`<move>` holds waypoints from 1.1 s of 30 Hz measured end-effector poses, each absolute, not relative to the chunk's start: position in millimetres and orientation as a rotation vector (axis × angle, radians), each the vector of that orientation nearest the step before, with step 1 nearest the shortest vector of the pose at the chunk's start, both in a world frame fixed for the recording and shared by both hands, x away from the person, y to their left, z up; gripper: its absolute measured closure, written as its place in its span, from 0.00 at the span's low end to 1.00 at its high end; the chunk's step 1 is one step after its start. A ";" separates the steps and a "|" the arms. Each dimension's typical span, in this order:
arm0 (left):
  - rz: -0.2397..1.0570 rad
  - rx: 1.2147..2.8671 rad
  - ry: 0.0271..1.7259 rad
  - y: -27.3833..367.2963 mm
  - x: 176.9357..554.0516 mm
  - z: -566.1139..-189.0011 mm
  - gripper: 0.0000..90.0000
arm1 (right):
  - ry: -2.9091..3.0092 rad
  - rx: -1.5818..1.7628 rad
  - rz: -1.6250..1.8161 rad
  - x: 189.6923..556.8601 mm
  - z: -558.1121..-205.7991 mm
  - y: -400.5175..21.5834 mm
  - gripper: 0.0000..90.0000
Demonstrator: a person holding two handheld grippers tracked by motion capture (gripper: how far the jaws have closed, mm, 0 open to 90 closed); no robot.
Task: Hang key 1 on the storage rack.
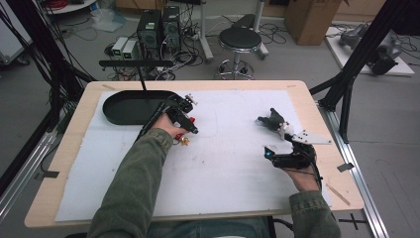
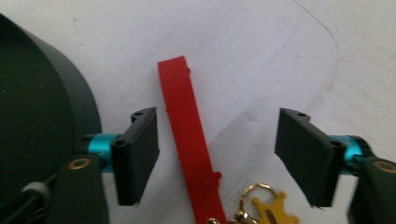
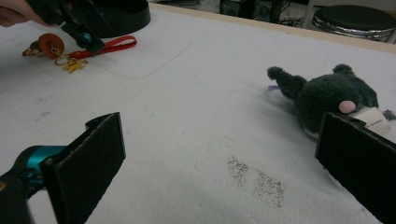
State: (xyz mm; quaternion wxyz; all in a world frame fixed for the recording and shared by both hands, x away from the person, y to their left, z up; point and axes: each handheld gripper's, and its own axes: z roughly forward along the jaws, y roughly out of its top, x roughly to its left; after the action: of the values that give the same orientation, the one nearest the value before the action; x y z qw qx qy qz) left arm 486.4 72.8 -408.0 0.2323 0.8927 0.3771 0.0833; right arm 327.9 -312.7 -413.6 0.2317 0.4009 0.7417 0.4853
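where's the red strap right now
The red strap lies flat on the white mat between the left gripper's open jaws, beside the black tray.

Left hand-held gripper (image 2: 217,154) with jaws apart, low; right hand-held gripper (image 3: 219,163) wide open, level.

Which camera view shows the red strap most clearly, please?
The left gripper view: the red strap lies large and sharp between the open jaws, untouched. In the right gripper view it is small and far away; in the high view, a red speck.
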 end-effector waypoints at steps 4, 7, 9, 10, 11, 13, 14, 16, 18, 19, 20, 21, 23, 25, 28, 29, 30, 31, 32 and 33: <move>0.217 2.475 1.053 70.7 491.7 -411.9 0.45 | 2.040 1.107 1.328 327.1 -414.0 -313.4 0.01; 0.220 2.450 1.063 71.6 493.2 -412.4 0.49 | 2.043 1.103 1.323 326.7 -414.2 -313.6 0.01; 0.247 2.435 1.091 71.2 493.6 -413.2 0.52 | 2.046 1.103 1.321 326.6 -414.4 -314.0 0.01; 0.244 2.429 1.097 71.3 494.3 -414.0 0.54 | 2.047 1.105 1.319 326.3 -414.4 -314.0 0.01; 0.244 2.434 1.101 71.3 494.8 -414.6 0.54 | 2.046 1.109 1.322 325.9 -414.2 -313.9 0.01; 0.244 2.439 1.119 72.0 496.3 -416.7 0.56 | 2.047 1.107 1.321 325.7 -414.2 -314.2 0.01; 0.241 2.438 1.128 72.4 497.0 -418.2 0.56 | 2.048 1.110 1.322 325.5 -414.2 -314.4 0.01; 0.238 2.436 1.136 73.4 497.9 -418.8 0.57 | 2.049 1.108 1.321 325.6 -414.3 -314.4 0.01; 0.267 2.445 1.125 74.7 497.5 -418.2 0.64 | 2.051 1.105 1.320 325.9 -414.4 -314.3 0.01; 0.263 2.444 1.121 76.4 497.7 -417.6 0.80 | 2.054 1.102 1.319 326.2 -414.6 -314.0 0.01; 0.250 2.432 1.129 77.4 498.1 -417.6 0.80 | 2.054 1.102 1.319 326.2 -414.6 -314.0 0.01; 0.244 2.440 1.121 78.2 498.2 -417.2 0.82 | 2.053 1.097 1.319 326.3 -414.5 -314.1 0.01; 0.259 2.455 1.084 78.4 497.0 -416.0 0.83 | 2.048 1.104 1.321 325.6 -414.2 -314.2 0.01; 0.299 2.455 1.057 77.1 494.0 -413.3 0.83 | 2.048 1.107 1.321 325.3 -414.1 -314.8 0.01; 0.301 2.443 1.022 79.0 491.3 -405.6 0.83 | 2.044 1.105 1.320 325.4 -414.4 -315.6 0.01; 0.295 2.438 1.017 80.9 490.9 -403.2 0.83 | 2.044 1.104 1.320 325.3 -414.4 -315.6 0.01; 0.300 2.428 1.020 82.8 490.1 -400.6 0.83 | 2.043 1.103 1.317 325.1 -414.3 -315.5 0.01; 0.300 2.418 1.020 85.0 489.5 -397.6 0.83 | 2.044 1.100 1.319 324.9 -414.3 -315.4 0.01; 0.319 2.406 1.029 86.9 488.8 -393.8 0.83 | 2.044 1.099 1.319 324.6 -414.2 -315.5 0.01; 0.337 2.395 1.032 88.8 487.8 -389.5 0.83 | 2.041 1.105 1.320 324.2 -414.0 -315.3 0.01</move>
State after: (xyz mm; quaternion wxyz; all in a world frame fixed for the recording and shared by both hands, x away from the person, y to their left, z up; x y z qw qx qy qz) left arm 487.8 88.8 -389.5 0.2532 0.8811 0.3798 0.1241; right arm 324.2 -315.3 -414.0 0.2335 0.4025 0.7433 0.4806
